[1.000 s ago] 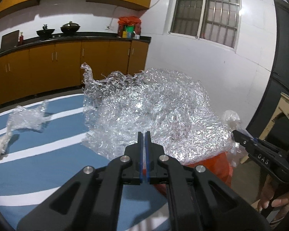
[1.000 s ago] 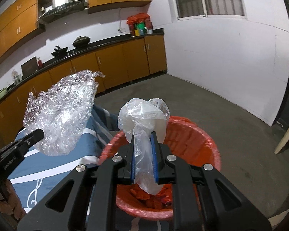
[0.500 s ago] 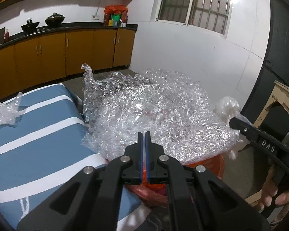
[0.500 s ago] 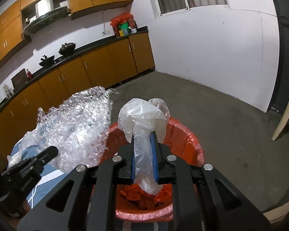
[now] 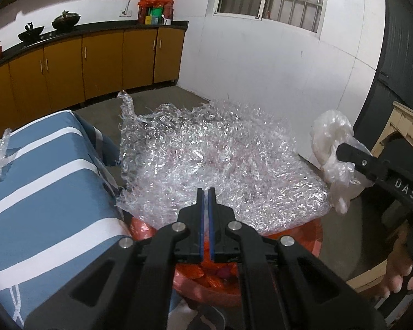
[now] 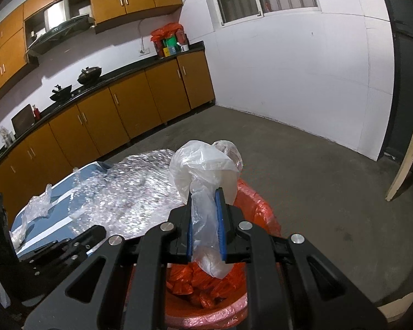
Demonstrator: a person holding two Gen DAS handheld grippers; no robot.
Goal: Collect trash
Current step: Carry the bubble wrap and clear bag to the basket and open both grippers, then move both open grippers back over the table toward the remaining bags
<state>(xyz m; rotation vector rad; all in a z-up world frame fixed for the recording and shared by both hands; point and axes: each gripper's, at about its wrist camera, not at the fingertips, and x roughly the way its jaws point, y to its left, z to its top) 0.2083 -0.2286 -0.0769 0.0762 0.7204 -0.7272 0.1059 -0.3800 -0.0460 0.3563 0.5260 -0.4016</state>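
We note the left wrist view looks along its fingers, close above the red bin [image 5: 314, 236], facing the window wall; the right wrist view looks down on that bin [image 6: 261, 214] toward the cabinets; both share the bubble wrap [image 5: 220, 165]

left gripper [image 5: 205, 192]: jaws nearly together, pinching an edge of bubble wrap [image 5: 220, 162], held level | right gripper [image 6: 205, 192]: clamped on a white plastic bag [image 6: 206, 170], just beside the left | right hand [image 5: 402, 277]: fingers curled under the handle
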